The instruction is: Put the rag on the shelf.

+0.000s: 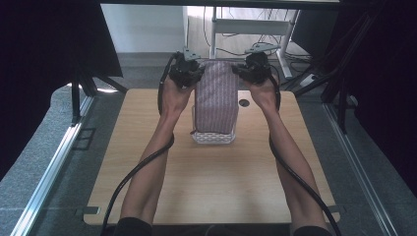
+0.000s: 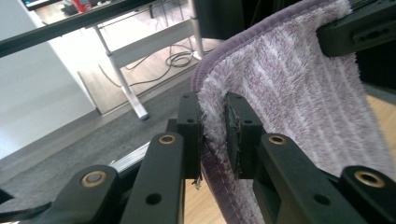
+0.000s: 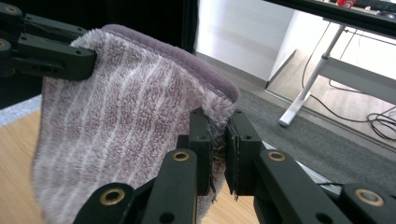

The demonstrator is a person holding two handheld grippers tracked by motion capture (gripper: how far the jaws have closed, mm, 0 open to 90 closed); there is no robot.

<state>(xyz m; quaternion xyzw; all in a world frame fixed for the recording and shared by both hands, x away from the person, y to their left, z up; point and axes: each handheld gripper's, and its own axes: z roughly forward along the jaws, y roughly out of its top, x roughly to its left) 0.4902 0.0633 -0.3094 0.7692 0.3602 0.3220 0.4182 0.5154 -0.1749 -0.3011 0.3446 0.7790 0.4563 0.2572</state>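
From the high view, the person's forearms reach up the middle of the wooden table (image 1: 147,196), and the left gripper (image 1: 193,73) and right gripper (image 1: 244,69) hold a mauve striped towel (image 1: 215,98) between them by its two top corners. The towel hangs down as a narrow panel over the far half of the table, its lower end resting in a clear plastic basket (image 1: 213,137) that stands near the table's centre; a small dark round hole (image 1: 244,103) in the tabletop lies just to the right of the towel. Black cables trail back from both grippers along the arms. In the left gripper view, the left gripper (image 2: 214,135) is clamped on the towel's (image 2: 289,93) hemmed edge — both black jaws press on the fluffy pile, with the stitched border running down between them. The right gripper's (image 2: 359,32) jaws bite the far top corner at the upper right of that view, and grey floor and a white desk leg lie beyond. In the right gripper view, the right gripper (image 3: 219,144) is likewise closed on the towel (image 3: 116,130) at its near corner, the pile squeezed between the pads, while the left gripper (image 3: 91,58) grips the opposite corner at upper left — the cloth stretches between the two and drops toward the wooden tabletop (image 3: 14,177).
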